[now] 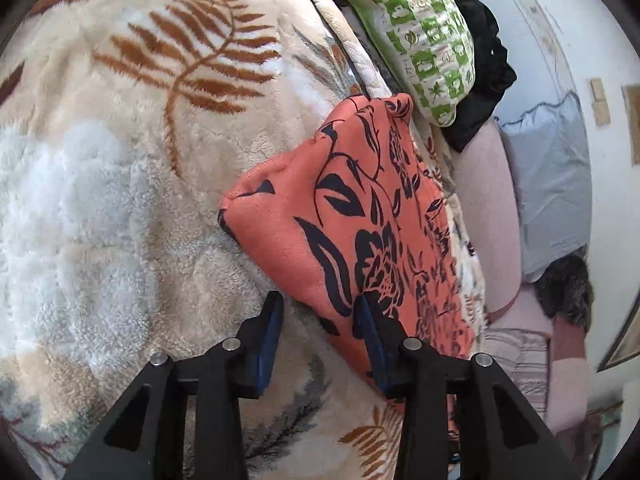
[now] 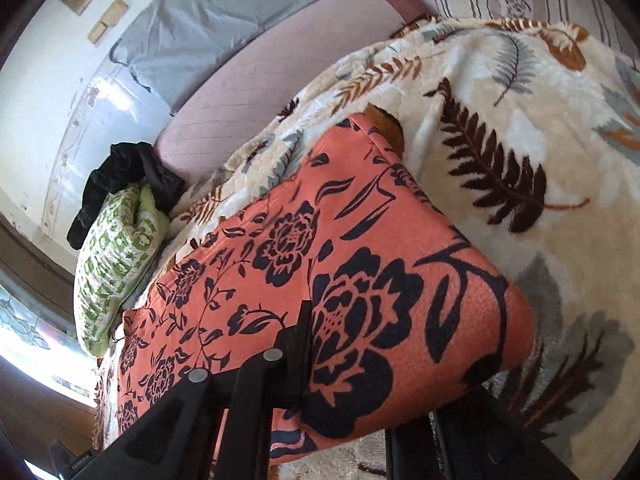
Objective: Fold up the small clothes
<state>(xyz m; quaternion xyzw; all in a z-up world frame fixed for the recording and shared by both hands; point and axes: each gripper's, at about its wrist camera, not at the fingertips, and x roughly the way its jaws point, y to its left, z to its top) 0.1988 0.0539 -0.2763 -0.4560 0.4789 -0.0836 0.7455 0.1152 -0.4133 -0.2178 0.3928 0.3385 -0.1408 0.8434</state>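
Writing or brand marks cannot be read anywhere in either view; the only print is pattern. Spread over a fleecy cream blanket (image 1: 120, 200) with brown and grey fern leaves lies the orange cloth (image 1: 320, 220), a small piece covered in dark navy flowers and vines. It rests near the blanket's edge, one rounded, folded-looking corner pointing across the fleece.

In the left wrist view the left gripper (image 1: 318, 308) has its jaws spread, one finger over bare blanket and the other over the cloth's near edge, nothing pinched between them.

In the right wrist view the cloth fills the middle and drapes over the right gripper (image 2: 384, 380). Only one black finger shows above the fabric, the other is hidden under it, so whether the jaws are pinching cannot be told.

Beyond the cloth sit a green-and-white checked pillow (image 1: 424, 36) and a crumpled black garment (image 1: 480, 60) touching it. Further off are a pink cushion (image 2: 256, 92), a grey pillow (image 2: 224, 12) and a pale wall (image 2: 52, 92).
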